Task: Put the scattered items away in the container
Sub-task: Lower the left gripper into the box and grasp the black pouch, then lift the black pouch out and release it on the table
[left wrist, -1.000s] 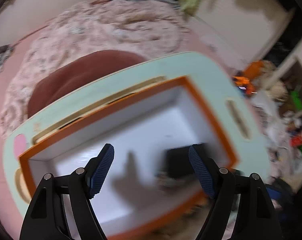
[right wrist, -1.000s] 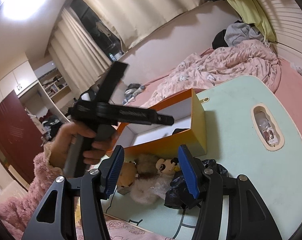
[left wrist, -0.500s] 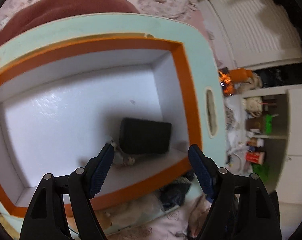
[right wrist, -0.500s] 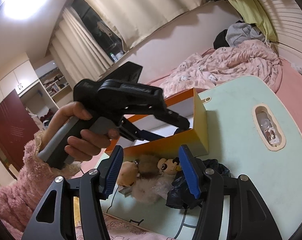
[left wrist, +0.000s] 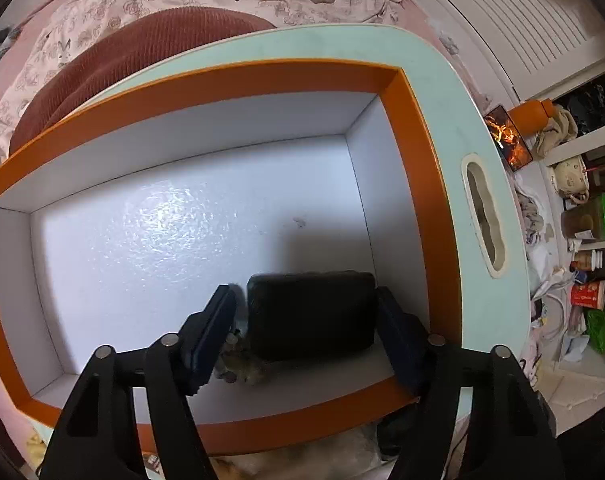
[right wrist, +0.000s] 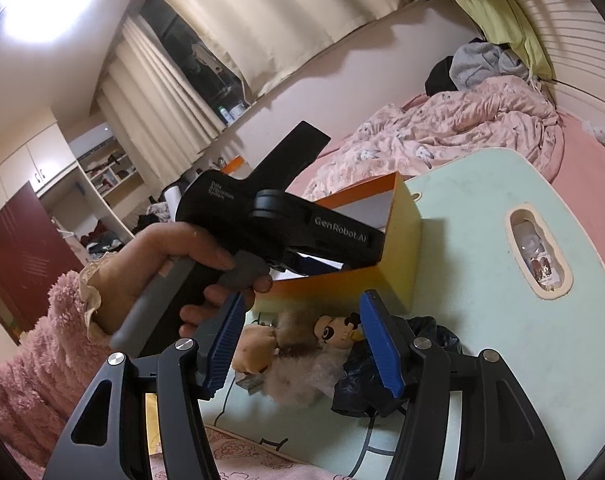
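Observation:
An orange-rimmed box (left wrist: pixel 414 128) with a white inside stands on the pale green table (left wrist: pixel 454 92). A black rectangular case (left wrist: pixel 310 316) lies in its near right corner, with a small fuzzy item (left wrist: pixel 238 368) beside it. My left gripper (left wrist: pixel 306 344) is open, lowered into the box, its fingers on either side of the case. My right gripper (right wrist: pixel 300 344) is open and empty, above a pile in front of the box (right wrist: pixel 406 240): plush toys (right wrist: pixel 302 360), a small figure (right wrist: pixel 338 328) and a black bag (right wrist: pixel 386 372).
A pink patterned duvet (right wrist: pixel 454 132) and a dark red cushion (left wrist: pixel 142 52) lie beyond the table. The table has an oval cut-out handle (right wrist: pixel 538 256). Cluttered shelves (left wrist: pixel 582 240) stand to the right. The hand with the left gripper (right wrist: pixel 278 224) reaches over the box.
My left gripper has tilted down and dropped into the box, closing in around the black case. My right gripper has stayed nearly still above the pile.

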{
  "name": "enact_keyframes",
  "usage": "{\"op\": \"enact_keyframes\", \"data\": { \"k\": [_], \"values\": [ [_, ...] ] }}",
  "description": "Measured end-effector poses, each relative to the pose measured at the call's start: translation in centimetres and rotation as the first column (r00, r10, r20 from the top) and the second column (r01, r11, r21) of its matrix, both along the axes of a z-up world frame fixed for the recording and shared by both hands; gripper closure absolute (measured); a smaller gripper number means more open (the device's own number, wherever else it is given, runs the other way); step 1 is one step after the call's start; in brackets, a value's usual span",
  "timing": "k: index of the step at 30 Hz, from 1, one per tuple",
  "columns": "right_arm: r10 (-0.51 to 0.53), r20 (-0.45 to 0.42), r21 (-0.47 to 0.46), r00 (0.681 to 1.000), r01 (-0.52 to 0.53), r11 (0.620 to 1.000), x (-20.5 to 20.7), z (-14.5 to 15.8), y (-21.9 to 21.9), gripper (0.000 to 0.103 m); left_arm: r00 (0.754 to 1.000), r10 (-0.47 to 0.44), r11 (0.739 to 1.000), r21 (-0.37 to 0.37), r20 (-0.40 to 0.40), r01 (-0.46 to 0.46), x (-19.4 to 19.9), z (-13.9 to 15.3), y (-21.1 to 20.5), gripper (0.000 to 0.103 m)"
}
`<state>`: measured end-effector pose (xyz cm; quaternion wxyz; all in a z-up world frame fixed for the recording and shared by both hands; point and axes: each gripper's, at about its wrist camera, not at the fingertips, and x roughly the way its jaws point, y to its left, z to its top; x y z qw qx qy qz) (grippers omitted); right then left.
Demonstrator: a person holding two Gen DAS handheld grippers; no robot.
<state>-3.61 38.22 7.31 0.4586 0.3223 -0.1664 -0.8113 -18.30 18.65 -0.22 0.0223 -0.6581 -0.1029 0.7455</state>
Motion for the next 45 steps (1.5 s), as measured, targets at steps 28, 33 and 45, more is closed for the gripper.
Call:
{"op": "enact_keyframes", "data": {
  "k": [28, 33, 45],
  "values": [
    [0.002, -0.006, 0.003, 1.000, -0.001, 1.000, 0.0, -0.3, 0.2, 0.043, 0.913, 0.087, 0.996, 0.036, -0.398, -0.080, 16.0, 7.5, -9.2, 0.041],
    [0.022, -0.024, 0.029, 0.999, -0.022, 0.999, 0.2, 0.2, -0.5, 0.043, 0.889, 0.240, 0.967, 0.013, -0.389, -0.256, 18.4, 3.3, -12.7, 0.041],
    [0.127, -0.084, 0.304, 0.988, -0.096, 0.948, -2.1, 3.1, -6.6, 0.043, 0.882, 0.280, 0.959, 0.075, -0.379, -0.272, 17.7, -0.7, -11.3, 0.041]
  ]
}}
